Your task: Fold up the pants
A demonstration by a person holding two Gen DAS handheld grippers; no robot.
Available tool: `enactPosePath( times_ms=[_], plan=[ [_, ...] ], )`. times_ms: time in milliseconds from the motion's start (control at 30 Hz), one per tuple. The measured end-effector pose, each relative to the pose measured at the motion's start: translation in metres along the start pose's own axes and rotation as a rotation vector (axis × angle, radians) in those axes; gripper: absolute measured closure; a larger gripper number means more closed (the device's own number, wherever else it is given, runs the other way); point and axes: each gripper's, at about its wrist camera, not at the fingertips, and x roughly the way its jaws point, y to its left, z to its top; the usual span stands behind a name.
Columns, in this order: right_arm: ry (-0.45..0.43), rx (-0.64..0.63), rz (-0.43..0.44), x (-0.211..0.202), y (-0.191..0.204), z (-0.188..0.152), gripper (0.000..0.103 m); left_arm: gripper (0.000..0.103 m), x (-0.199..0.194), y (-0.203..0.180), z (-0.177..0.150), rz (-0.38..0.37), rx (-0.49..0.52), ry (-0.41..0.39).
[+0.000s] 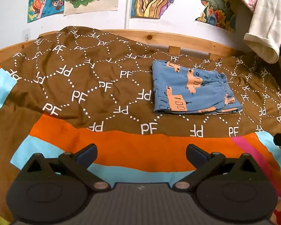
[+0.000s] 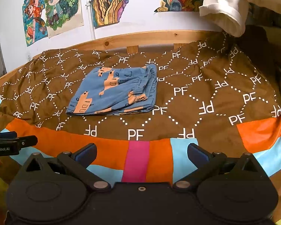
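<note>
On the bed's brown blanket (image 2: 196,101) the blue pants (image 2: 112,91) lie folded into a compact rectangle, apparently finished, while the left gripper (image 1: 141,152) and right gripper (image 2: 141,152) hover near the blanket's front edge, wide open and empty.

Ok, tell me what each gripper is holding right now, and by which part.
Nothing is held. The left gripper and right gripper are both open and empty, back from the folded blue pants, which lie untouched on the brown bedspread.
</note>
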Motion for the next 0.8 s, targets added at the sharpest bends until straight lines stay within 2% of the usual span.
enactPosePath(
  times_ms=[800],
  plan=[
    [0.015,-0.006,0.001,0.0013,-0.0007,-0.0020,0.001,0.000,0.0010,0.0014,-0.0034,0.003,0.002,0.006]
  ],
)
